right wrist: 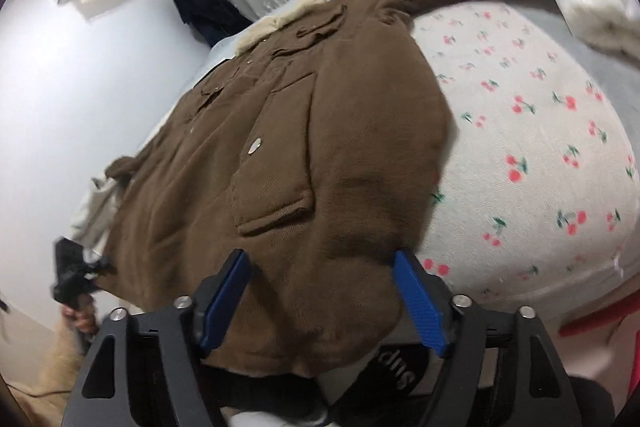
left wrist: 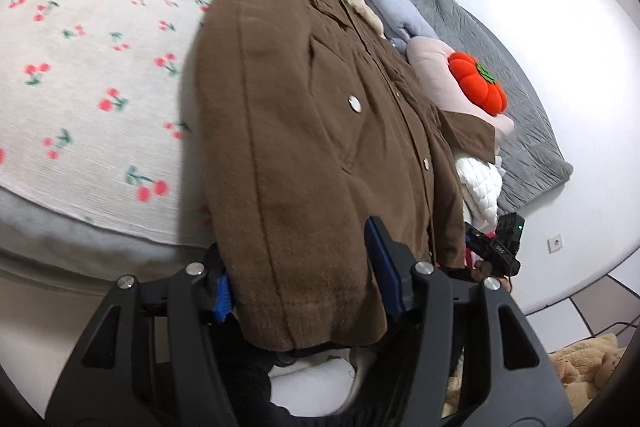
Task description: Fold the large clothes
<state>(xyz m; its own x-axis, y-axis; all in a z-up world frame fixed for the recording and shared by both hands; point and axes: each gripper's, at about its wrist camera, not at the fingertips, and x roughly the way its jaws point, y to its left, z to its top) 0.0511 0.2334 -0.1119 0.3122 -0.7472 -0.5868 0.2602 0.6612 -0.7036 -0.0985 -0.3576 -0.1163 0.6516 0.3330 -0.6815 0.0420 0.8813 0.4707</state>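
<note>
A brown jacket (left wrist: 304,147) with a cream fleece collar and snap buttons lies front-up on a bed with a cherry-print sheet (left wrist: 88,67). Its hem hangs toward me between the blue pads of my left gripper (left wrist: 304,275), whose jaws stand wide apart around the cloth. In the right wrist view the same jacket (right wrist: 320,155) lies with its hem between the blue pads of my right gripper (right wrist: 320,291), also wide apart. Neither gripper pinches the cloth. The other gripper shows at the jacket's far hem corner in each view.
A pile of clothes with an orange pumpkin plush (left wrist: 476,83) and a grey quilt (left wrist: 520,115) lies right of the jacket. A white padded garment (left wrist: 480,187) lies under the jacket's edge. Dark clothes (right wrist: 204,7) hang by the curtain. The bed's edge is close below.
</note>
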